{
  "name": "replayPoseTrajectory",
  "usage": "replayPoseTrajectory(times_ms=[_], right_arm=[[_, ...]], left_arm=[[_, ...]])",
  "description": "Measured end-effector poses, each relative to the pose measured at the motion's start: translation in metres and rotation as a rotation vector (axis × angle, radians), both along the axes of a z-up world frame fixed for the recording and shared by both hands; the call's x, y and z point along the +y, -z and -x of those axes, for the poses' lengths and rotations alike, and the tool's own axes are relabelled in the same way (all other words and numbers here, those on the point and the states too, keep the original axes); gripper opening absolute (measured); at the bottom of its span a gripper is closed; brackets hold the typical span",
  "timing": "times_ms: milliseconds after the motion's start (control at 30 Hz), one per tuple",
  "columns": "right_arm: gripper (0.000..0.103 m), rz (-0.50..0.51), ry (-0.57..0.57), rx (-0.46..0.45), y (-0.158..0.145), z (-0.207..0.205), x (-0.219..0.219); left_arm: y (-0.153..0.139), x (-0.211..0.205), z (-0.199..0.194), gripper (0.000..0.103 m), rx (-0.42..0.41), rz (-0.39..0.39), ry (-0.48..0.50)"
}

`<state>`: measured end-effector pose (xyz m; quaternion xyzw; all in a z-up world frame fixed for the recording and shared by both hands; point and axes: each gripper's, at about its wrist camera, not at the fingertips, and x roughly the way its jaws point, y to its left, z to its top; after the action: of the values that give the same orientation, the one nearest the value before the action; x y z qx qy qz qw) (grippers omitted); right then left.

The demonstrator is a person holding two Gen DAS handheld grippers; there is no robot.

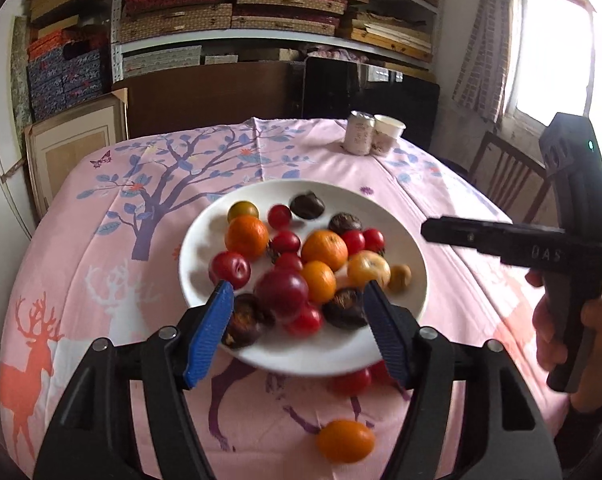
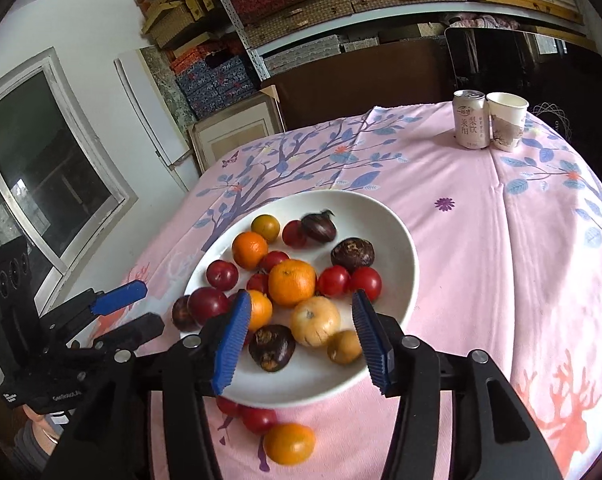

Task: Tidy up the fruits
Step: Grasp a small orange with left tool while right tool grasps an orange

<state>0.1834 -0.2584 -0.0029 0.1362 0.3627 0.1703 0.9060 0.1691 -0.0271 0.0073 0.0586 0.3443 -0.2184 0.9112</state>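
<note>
A white plate (image 1: pixel 405 236) on the pink tablecloth holds several tangerines, red plums, cherry tomatoes, dark chestnuts and a yellow fruit; it also shows in the right wrist view (image 2: pixel 397 236). An orange tangerine (image 1: pixel 345 440) lies loose on the cloth in front of the plate, also in the right wrist view (image 2: pixel 289 443), with red tomatoes (image 2: pixel 257 418) beside it. My left gripper (image 1: pixel 299 320) is open and empty above the plate's near rim. My right gripper (image 2: pixel 301 334) is open and empty over the plate's near side; it appears at the right of the left wrist view (image 1: pixel 433 232).
A drink can (image 2: pixel 469 120) and a paper cup (image 2: pixel 507 120) stand at the table's far right. A wooden chair (image 1: pixel 509 184) is at the table's right edge. Shelves with stacked boxes (image 1: pixel 237 12) fill the back wall.
</note>
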Motion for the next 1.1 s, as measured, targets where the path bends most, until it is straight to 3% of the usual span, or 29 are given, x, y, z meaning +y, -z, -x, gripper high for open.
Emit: replayPoseTrajectory(times_ms=[233, 433, 467, 500, 533, 833, 967, 1100], right_arm=[[0.055, -0.051, 0.048, 0.037, 0.032, 0.043, -0.03], [0.056, -0.104, 0.065, 0.118, 0.055, 0.052, -0.04], [0.056, -0.101, 0.062, 0.121, 0.056, 0.053, -0.038], [0.056, -0.087, 0.055, 0.119, 0.055, 0.056, -0.035], [0.056, -0.071, 0.046, 0.114, 0.054, 0.058, -0.032], [0.055, 0.08, -0.113, 0.101, 0.054, 0.071, 0.016], [0.055, 0.156, -0.154, 0.09, 0.056, 0.068, 0.039], [0.055, 0.192, -0.121, 0.117, 0.06, 0.056, 0.045]], left_arm=[[0.043, -0.011, 0.067, 0.067, 0.049, -0.122, 0.124], [0.063, -0.013, 0.065, 0.067, 0.079, -0.158, 0.121], [0.068, -0.014, 0.061, 0.065, 0.099, -0.164, 0.121], [0.075, -0.016, 0.055, 0.051, 0.138, -0.169, 0.128], [0.082, -0.017, 0.048, 0.041, 0.194, -0.17, 0.136], [0.066, 0.005, 0.043, 0.04, 0.167, 0.001, 0.106], [0.066, 0.004, 0.043, 0.04, 0.164, -0.012, 0.092], [0.067, 0.001, 0.045, 0.04, 0.156, -0.033, 0.089]])
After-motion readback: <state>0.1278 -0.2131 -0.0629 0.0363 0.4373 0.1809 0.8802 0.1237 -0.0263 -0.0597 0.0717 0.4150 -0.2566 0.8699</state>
